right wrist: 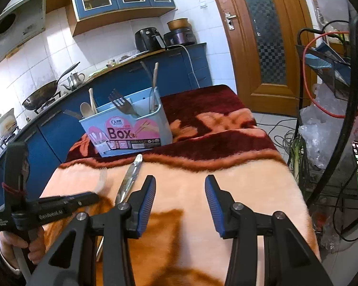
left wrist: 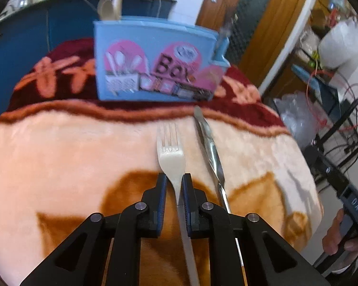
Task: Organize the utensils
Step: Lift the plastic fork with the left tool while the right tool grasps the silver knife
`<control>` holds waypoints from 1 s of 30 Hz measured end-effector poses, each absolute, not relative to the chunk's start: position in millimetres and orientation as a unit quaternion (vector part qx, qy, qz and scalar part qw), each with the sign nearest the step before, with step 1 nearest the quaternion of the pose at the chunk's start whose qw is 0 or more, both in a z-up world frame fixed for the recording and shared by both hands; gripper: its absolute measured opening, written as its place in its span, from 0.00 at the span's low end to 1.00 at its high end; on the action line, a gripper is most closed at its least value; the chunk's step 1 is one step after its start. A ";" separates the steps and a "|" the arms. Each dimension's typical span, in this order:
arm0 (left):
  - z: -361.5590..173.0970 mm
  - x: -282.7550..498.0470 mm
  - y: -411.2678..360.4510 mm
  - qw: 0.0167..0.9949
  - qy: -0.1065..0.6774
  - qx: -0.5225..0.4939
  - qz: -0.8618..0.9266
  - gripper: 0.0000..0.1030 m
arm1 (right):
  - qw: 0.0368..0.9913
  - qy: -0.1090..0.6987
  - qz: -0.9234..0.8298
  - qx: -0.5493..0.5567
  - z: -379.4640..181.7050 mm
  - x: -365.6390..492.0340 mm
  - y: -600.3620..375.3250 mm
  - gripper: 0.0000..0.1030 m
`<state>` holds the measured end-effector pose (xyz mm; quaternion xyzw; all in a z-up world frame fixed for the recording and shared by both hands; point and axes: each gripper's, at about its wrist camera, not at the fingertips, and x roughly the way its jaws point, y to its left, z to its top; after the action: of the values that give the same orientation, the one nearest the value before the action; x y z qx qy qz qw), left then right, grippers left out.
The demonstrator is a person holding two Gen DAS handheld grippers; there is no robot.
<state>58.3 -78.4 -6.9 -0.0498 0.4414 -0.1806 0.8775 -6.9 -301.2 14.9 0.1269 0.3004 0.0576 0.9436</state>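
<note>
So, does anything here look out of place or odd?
Only the metal knife looks out of place: it lies loose on the blanket before the blue utensil box, not inside. The left gripper has its jaws shut on the white fork. Nothing looks spilled or damaged.

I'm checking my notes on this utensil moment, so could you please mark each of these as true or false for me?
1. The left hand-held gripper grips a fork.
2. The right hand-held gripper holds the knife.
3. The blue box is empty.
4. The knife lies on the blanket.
1. True: the left hand-held gripper is closed on the white fork.
2. False: the right hand-held gripper is open and holds nothing.
3. False: the blue box already holds utensils, including a wooden spoon.
4. True: the knife lies flat on the blanket, in front of the box.
</note>
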 end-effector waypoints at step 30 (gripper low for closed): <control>43.3 44.1 10.4 0.949 0.264 -0.101 -0.139 0.11 | 0.849 0.510 0.131 0.043 -14.1 99.8 -190.6 0.45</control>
<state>44.1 10.4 43.3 -0.1008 0.2644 -0.1389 0.9490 99.8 -190.6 -14.1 0.0426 0.5099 0.1315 0.8491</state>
